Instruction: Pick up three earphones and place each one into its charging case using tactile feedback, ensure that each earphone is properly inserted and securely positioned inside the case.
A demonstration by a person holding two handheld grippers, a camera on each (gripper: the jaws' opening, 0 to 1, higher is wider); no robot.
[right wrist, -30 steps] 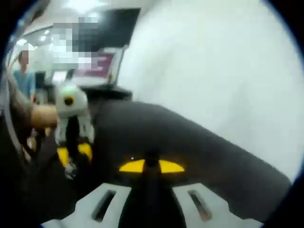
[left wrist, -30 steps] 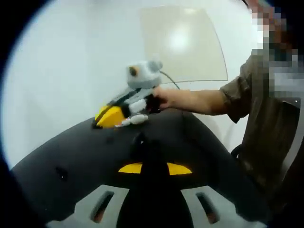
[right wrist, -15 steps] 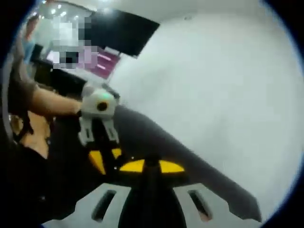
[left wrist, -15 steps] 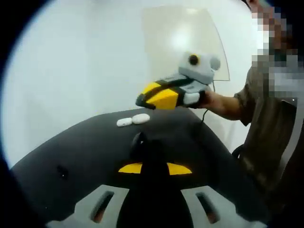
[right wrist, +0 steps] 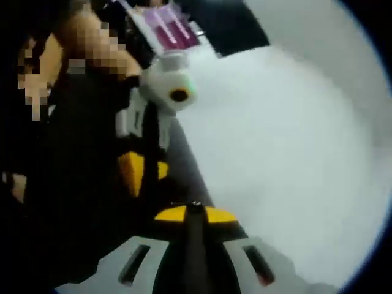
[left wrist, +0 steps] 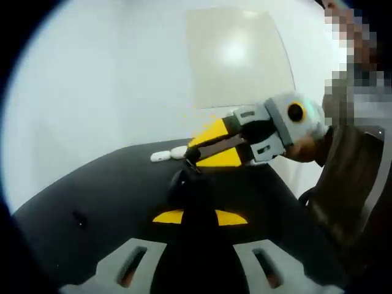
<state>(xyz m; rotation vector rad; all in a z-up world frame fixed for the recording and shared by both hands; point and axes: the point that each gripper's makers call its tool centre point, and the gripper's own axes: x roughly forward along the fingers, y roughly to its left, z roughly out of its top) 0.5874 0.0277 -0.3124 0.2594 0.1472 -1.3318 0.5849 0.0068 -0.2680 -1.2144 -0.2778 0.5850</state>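
Two small white earphone pieces (left wrist: pixel 160 157) (left wrist: pixel 179 152) lie side by side at the far edge of the black table (left wrist: pixel 92 196). My right gripper (left wrist: pixel 192 154) reaches in from the right in the left gripper view. Its yellow jaws are shut, and their tip hangs just right of the white pieces. My left gripper (left wrist: pixel 197 211) rises from the bottom of that view. Its yellow pads are held a little apart by a small dark object (left wrist: pixel 179 180), too dark to name. In the right gripper view my right gripper (right wrist: pixel 195 211) is shut with nothing in it, and my left gripper (right wrist: pixel 147 174) stands ahead on the left.
A pale translucent panel (left wrist: pixel 236 55) leans on the white wall behind the table. The person's body (left wrist: pixel 361 159) fills the right side. In the right gripper view a pink-lit screen (right wrist: pixel 165 27) sits at the top, with white wall on the right.
My right gripper left the white pieces on the table, lifted, swung right, and now points its shut tip back beside them. The right gripper view has rolled and swung. The left gripper is unmoved.
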